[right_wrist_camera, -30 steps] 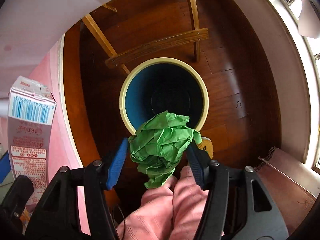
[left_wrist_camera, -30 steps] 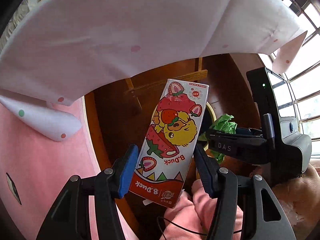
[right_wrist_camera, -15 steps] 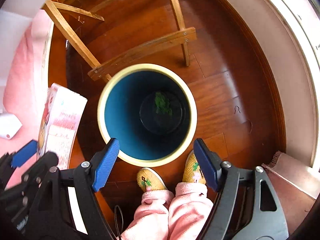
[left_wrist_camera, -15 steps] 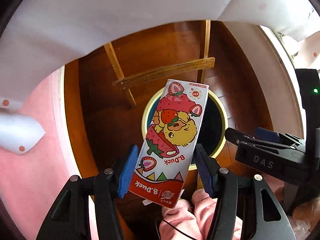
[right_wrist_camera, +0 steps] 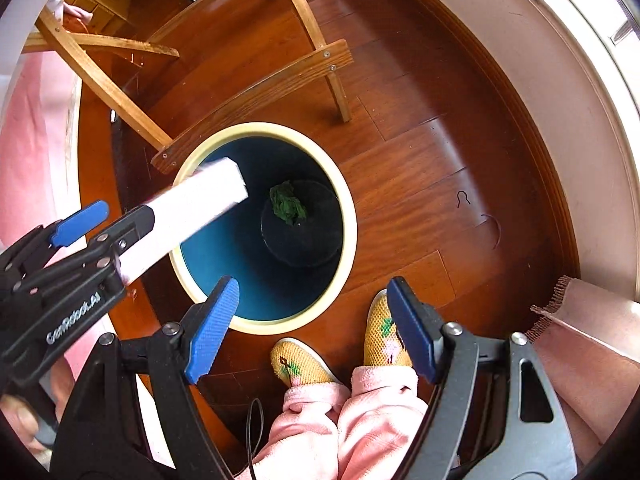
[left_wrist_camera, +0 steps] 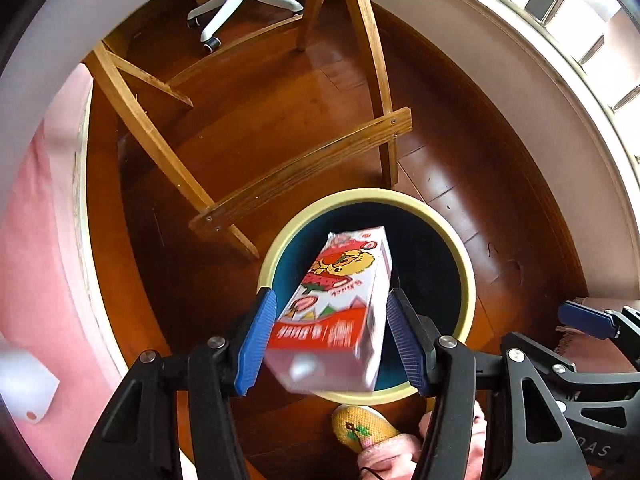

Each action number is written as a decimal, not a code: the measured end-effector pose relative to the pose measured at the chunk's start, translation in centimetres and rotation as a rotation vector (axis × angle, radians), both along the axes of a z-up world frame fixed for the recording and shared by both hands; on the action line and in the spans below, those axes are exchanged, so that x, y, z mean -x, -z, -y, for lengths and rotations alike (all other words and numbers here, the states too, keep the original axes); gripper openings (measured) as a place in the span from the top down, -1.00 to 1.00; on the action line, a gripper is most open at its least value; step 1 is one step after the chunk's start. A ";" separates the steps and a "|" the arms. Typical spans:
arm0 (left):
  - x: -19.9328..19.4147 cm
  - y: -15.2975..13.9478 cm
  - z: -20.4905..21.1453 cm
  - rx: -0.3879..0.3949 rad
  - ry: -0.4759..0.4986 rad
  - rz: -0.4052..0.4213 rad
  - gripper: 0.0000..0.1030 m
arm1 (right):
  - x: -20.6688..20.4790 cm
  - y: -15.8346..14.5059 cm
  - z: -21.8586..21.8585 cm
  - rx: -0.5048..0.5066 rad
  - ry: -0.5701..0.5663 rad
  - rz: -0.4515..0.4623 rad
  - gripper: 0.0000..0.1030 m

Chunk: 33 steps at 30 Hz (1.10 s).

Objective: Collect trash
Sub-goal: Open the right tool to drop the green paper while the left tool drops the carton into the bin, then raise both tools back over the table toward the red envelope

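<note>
The left gripper [left_wrist_camera: 330, 332] is spread wide, its blue pads clear of the blurred strawberry drink carton [left_wrist_camera: 340, 300], which tilts over the mouth of the round bin [left_wrist_camera: 466, 264]. The right gripper [right_wrist_camera: 310, 330] is also spread and empty above the bin's near rim. A crumpled green paper ball [right_wrist_camera: 288, 209] lies on the bin's dark bottom. The bin stands on the wooden floor [right_wrist_camera: 420, 152] beside a wooden chair frame [left_wrist_camera: 304, 168].

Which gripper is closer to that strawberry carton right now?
Left. The left gripper has the strawberry carton between its open fingers, over the bin. The right gripper hangs empty, off to the carton's side.
</note>
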<state>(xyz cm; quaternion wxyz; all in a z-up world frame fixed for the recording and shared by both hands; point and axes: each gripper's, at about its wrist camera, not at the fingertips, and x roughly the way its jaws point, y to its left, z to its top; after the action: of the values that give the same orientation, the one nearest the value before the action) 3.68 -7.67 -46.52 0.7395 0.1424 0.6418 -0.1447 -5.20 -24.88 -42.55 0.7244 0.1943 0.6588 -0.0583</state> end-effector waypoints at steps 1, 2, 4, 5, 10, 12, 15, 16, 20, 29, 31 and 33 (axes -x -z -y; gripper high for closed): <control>-0.2 0.0 -0.2 -0.010 -0.003 0.003 -0.14 | 0.0 -0.1 0.1 0.000 0.002 0.003 -0.44; -0.6 -0.2 -0.4 -0.019 -0.009 0.019 -0.14 | 0.0 -0.3 0.2 0.000 0.002 0.006 -0.44; -0.9 -0.8 -0.9 -0.030 -0.025 0.054 -0.18 | -0.1 -0.7 0.1 0.004 -0.002 0.015 -0.44; -1.0 -1.1 -1.1 -0.033 -0.034 0.065 -0.22 | -0.1 -1.0 0.0 0.007 -0.007 0.020 -0.44; -0.9 -2.8 -2.4 -0.034 -0.081 0.118 -0.35 | -0.3 -3.0 -0.8 0.015 -0.033 0.050 -0.44; -0.6 -3.9 -3.1 -0.026 -0.103 0.125 -0.36 | -0.5 -4.0 -1.4 0.017 -0.046 0.062 -0.44; 0.3 -6.3 -4.2 -0.020 -0.131 0.129 -0.37 | -0.8 -6.0 -2.4 0.018 -0.061 0.074 -0.44; 0.7 -7.3 -4.6 -0.014 -0.137 0.129 -0.37 | -0.9 -6.8 -2.8 0.015 -0.064 0.078 -0.44; 2.4 -12.7 -5.6 -0.015 -0.124 0.172 -0.37 | -1.1 -11.1 -4.6 0.015 -0.097 0.103 -0.44; 2.6 -27.8 -8.9 0.056 -0.173 0.255 -0.37 | -0.2 -24.7 -8.6 0.020 -0.160 0.199 -0.44; 2.2 -31.1 -9.5 0.077 -0.186 0.278 -0.37 | 0.0 -28.1 -9.3 0.031 -0.169 0.235 -0.44; 2.0 -34.2 -10.2 0.100 -0.201 0.295 -0.37 | 0.1 -31.4 -9.9 0.039 -0.175 0.273 -0.44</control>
<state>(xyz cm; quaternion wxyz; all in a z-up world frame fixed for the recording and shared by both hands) 1.72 2.49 -12.33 0.8426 0.0600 0.5292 -0.0793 -5.33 -14.96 -11.11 0.8131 0.1283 0.5674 0.0191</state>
